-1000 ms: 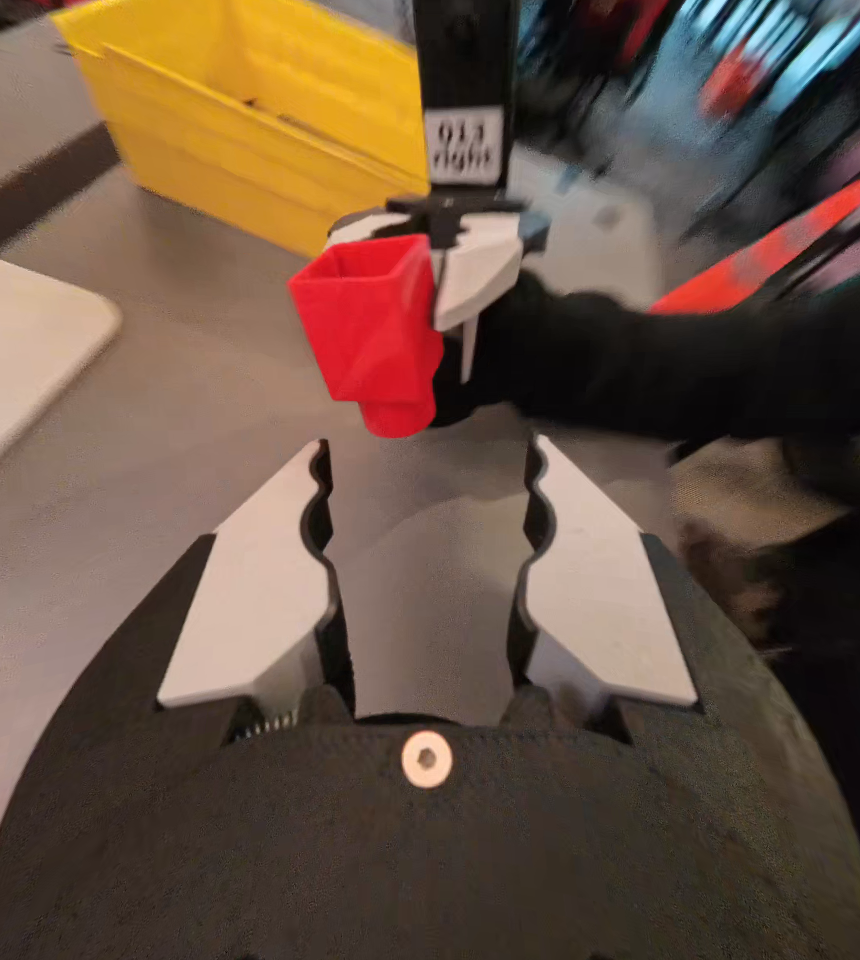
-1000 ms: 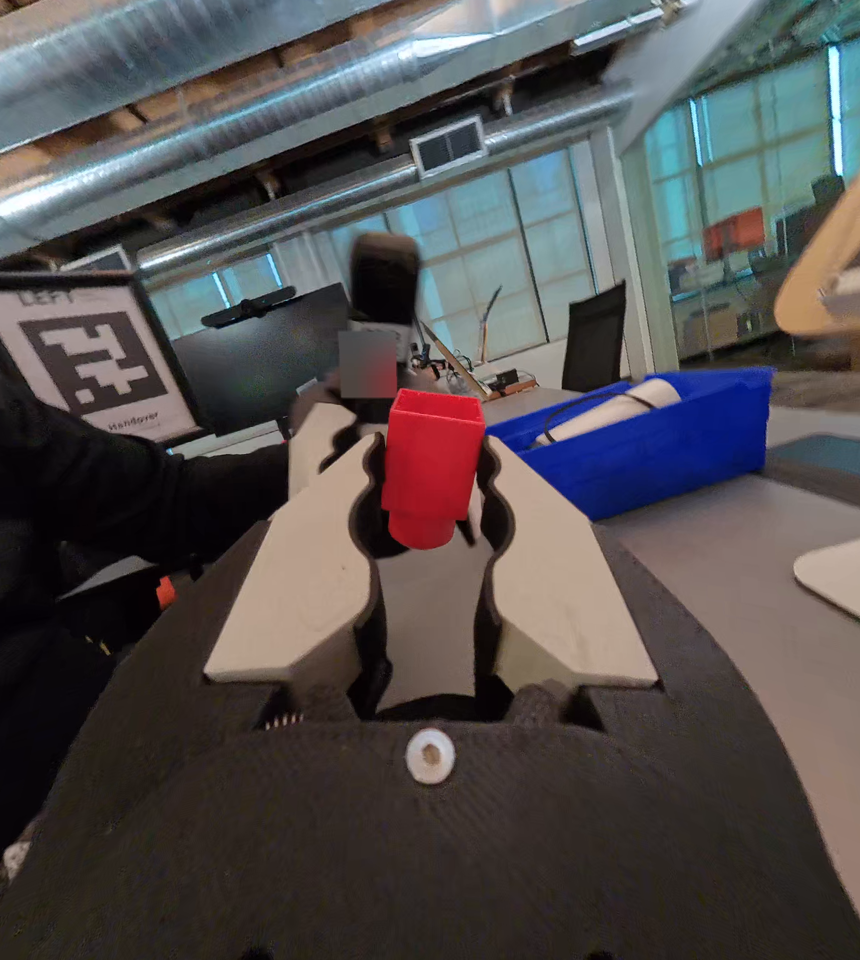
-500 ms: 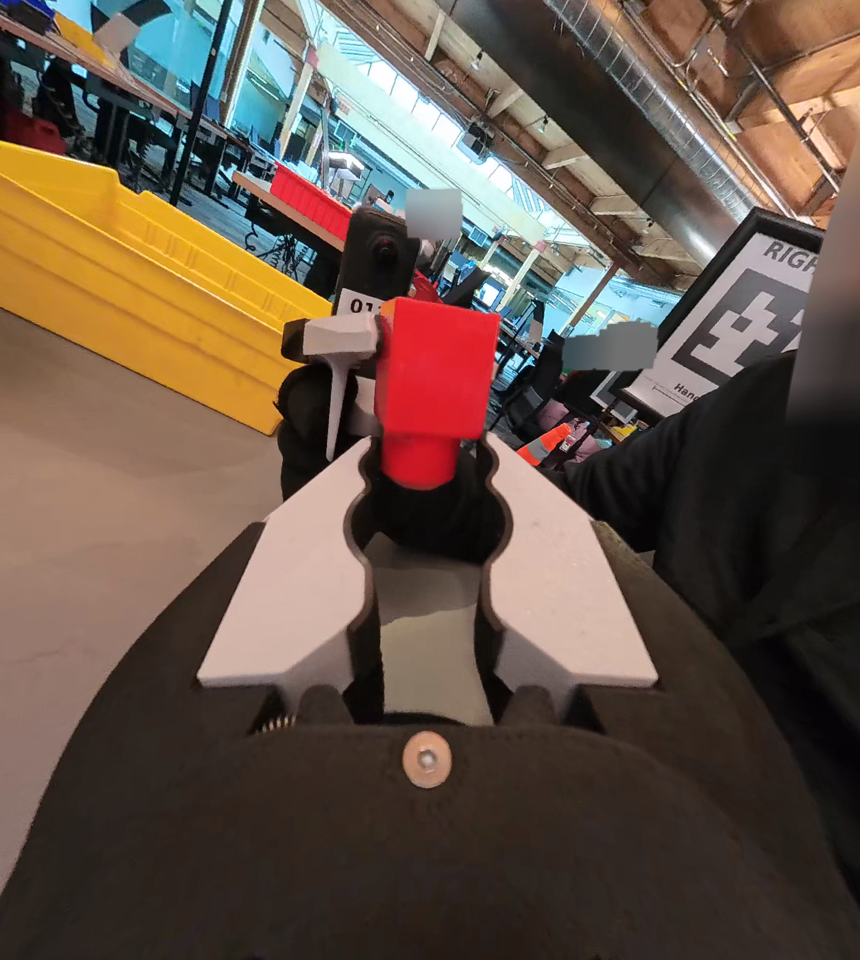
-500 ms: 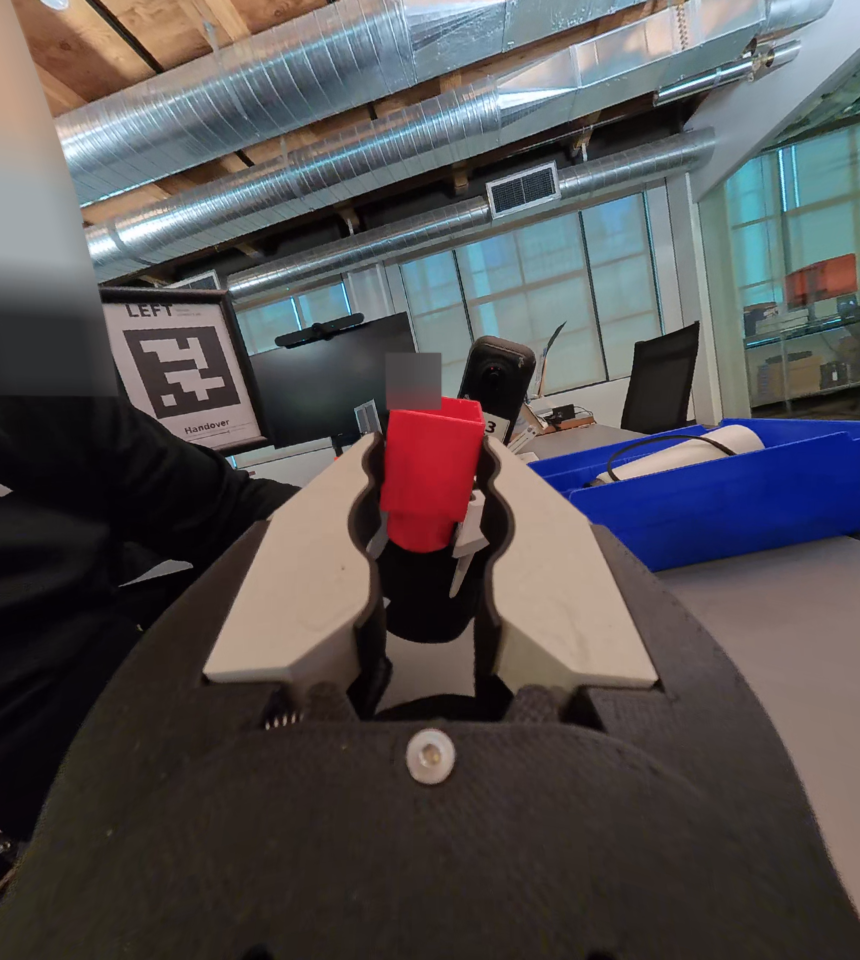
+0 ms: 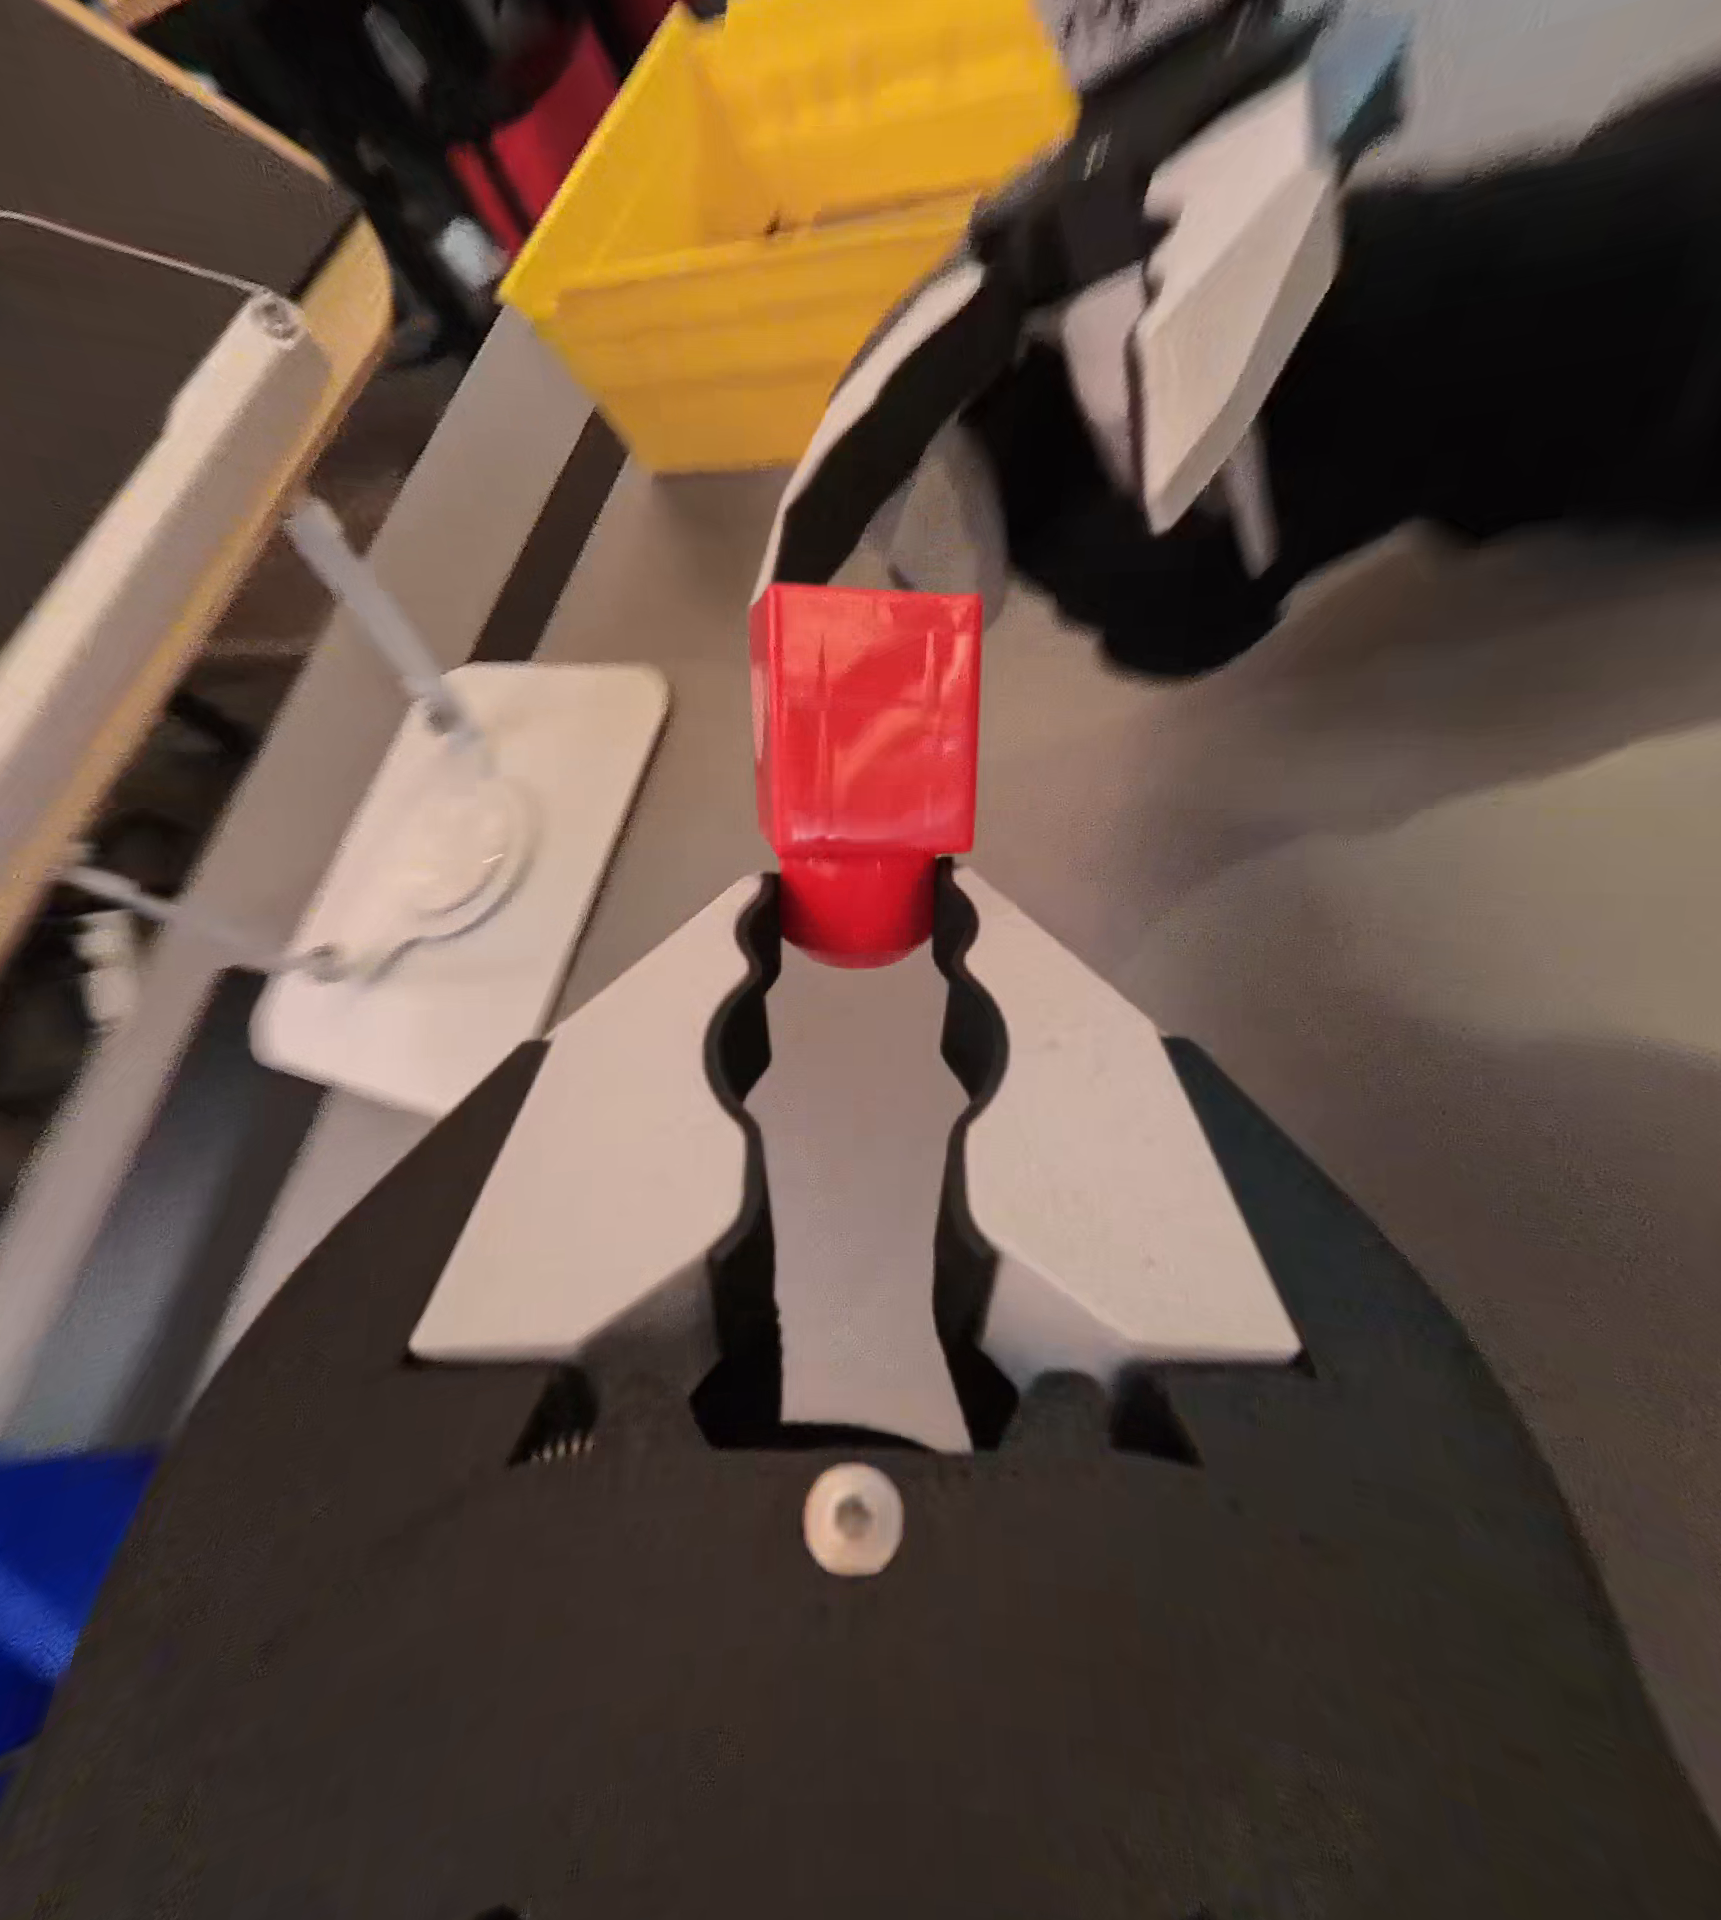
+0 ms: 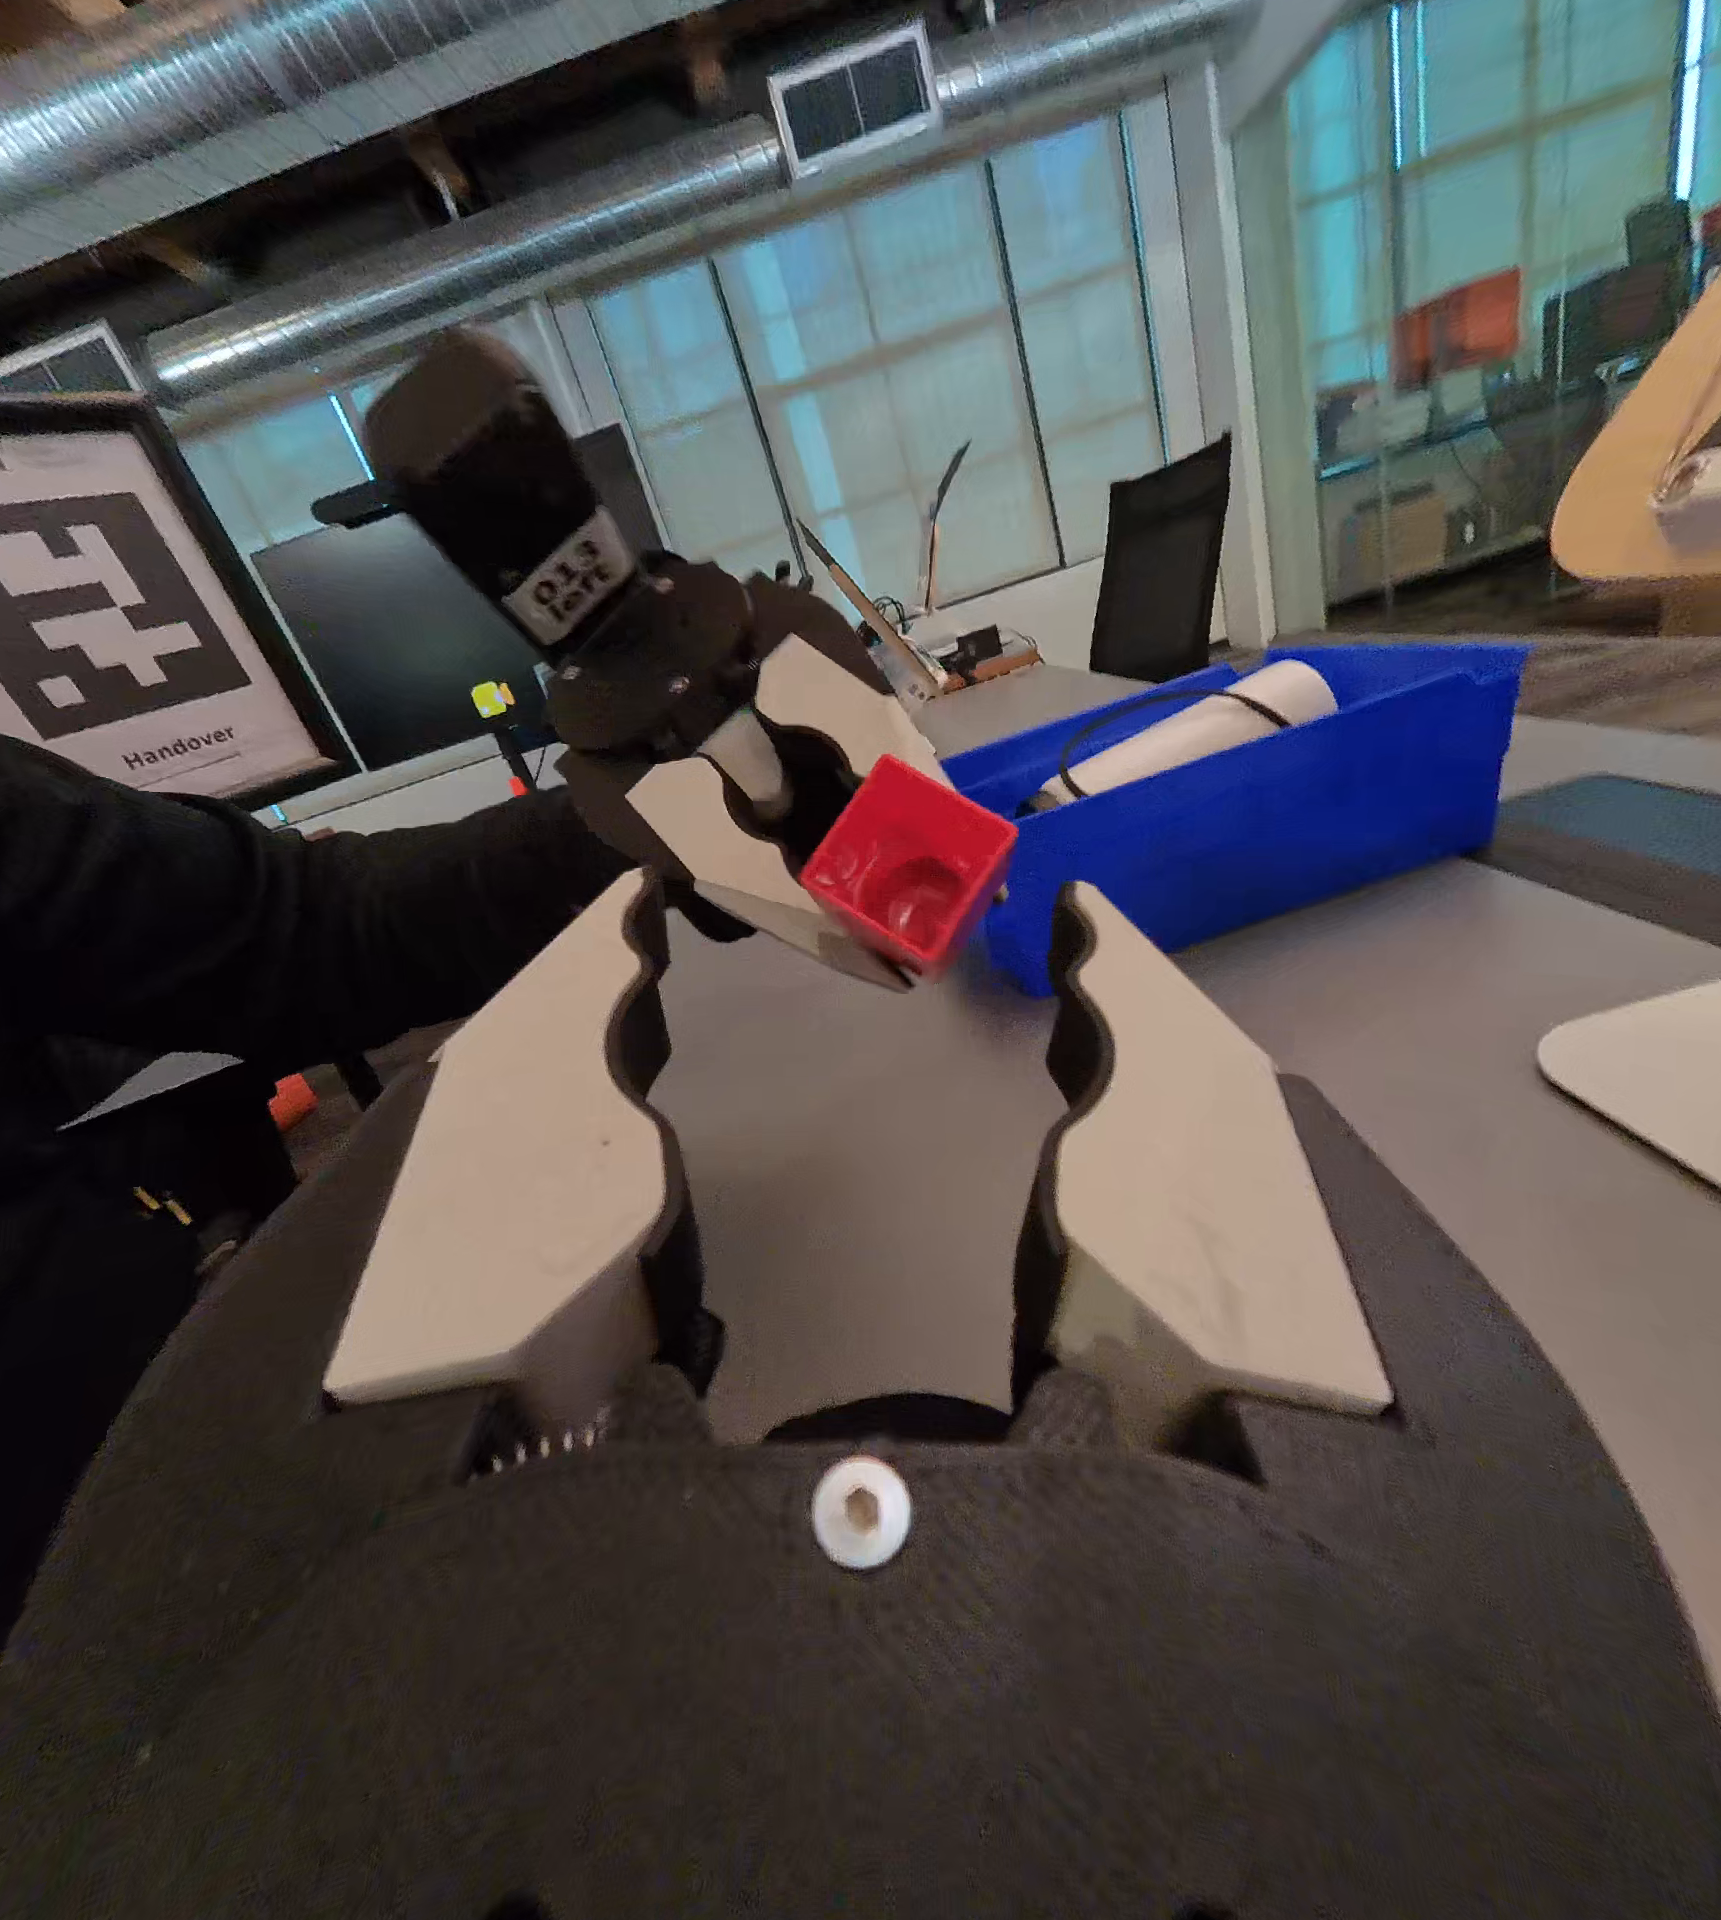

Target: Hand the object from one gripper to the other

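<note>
So the red cup (image 5: 866, 727) is now pinched at the tips of the left tool (image 5: 858, 909), which is clamped on its round stubby base. It's a glossy red plastic piece: a square, boxy upper part sitting on a narrower rounded plug. From the right wrist view you can look straight into its open square mouth (image 6: 906, 871), and the inside is hollow with a round well at the bottom. It's held up in the air above the grey bench (image 5: 1458, 935), tilted toward the right side.

The right tool (image 6: 856, 925) has its fingers spread wide apart with nothing between them; the cup sits just beyond its tips, not touching. In the left wrist view that same tool (image 5: 1022, 447) shows up blurry at the far right, off the cup.

Around it: a yellow bin (image 5: 783, 260) at the far end, a blue bin (image 6: 1251, 810) with a white roll inside, and a white lamp base (image 5: 482, 883) on the bench.
</note>
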Available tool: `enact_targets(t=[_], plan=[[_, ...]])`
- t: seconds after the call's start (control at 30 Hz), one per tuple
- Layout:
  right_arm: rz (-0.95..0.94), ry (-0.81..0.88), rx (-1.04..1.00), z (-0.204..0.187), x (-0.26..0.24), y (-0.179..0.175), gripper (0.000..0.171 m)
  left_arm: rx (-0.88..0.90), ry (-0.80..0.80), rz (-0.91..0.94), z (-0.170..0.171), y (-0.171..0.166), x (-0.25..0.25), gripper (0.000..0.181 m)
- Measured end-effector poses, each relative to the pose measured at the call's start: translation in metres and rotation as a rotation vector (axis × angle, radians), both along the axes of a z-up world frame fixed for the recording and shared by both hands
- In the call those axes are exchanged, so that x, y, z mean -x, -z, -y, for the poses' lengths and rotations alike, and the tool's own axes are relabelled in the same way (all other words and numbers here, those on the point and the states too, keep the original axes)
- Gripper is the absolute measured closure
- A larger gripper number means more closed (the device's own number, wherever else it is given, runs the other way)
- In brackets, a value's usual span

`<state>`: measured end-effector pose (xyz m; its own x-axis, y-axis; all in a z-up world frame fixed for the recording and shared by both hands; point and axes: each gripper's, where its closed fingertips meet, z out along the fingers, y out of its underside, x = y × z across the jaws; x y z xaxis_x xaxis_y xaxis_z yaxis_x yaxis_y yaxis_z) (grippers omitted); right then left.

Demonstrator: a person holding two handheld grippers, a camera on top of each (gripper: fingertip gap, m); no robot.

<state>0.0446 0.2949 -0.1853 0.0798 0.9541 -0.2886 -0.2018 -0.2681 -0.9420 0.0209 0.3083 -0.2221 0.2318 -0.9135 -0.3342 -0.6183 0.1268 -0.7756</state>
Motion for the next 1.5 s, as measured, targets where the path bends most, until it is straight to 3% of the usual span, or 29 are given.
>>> enact_targets(t=[0.1,0.27,0.33,0.53,0.67,0.87,0.97,1.1,1.4,1.5], plan=[[0.047,0.011,0.062,-0.004,0.007,0.012,0.097,-0.184,-0.041,-0.223,-0.013,0.006,0.011,0.154],[0.129,0.04,0.124,-0.008,0.021,0.035,0.117,-0.35,-0.021,-0.403,-0.011,0.012,0.004,0.154],[0.139,0.05,0.125,-0.009,0.022,0.039,0.136,-0.382,-0.022,-0.428,-0.01,0.015,0.001,0.154],[0.133,0.085,0.064,-0.009,0.019,0.032,0.137,-0.397,-0.039,-0.385,-0.011,0.012,-0.004,0.154],[0.247,0.176,-0.087,-0.014,0.014,0.035,0.137,-0.179,-0.044,-0.293,-0.006,0.022,-0.001,0.131],[0.511,0.38,-0.489,-0.02,0.011,0.039,0.137,0.427,-0.047,0.174,0.012,-0.002,-0.007,0.102],[0.647,0.482,-0.681,-0.021,0.015,0.044,0.137,0.628,-0.071,0.343,0.009,-0.01,-0.01,0.094],[0.757,0.554,-0.858,-0.02,0.019,0.046,0.137,0.698,-0.107,0.353,0.008,0.005,-0.02,0.088],[0.835,0.62,-1.004,-0.018,0.019,0.041,0.137,0.644,-0.131,0.353,0.004,0.017,-0.028,0.114],[0.828,0.618,-1.021,-0.017,0.019,0.041,0.137,0.612,-0.128,0.347,0.004,0.017,-0.028,0.114]])
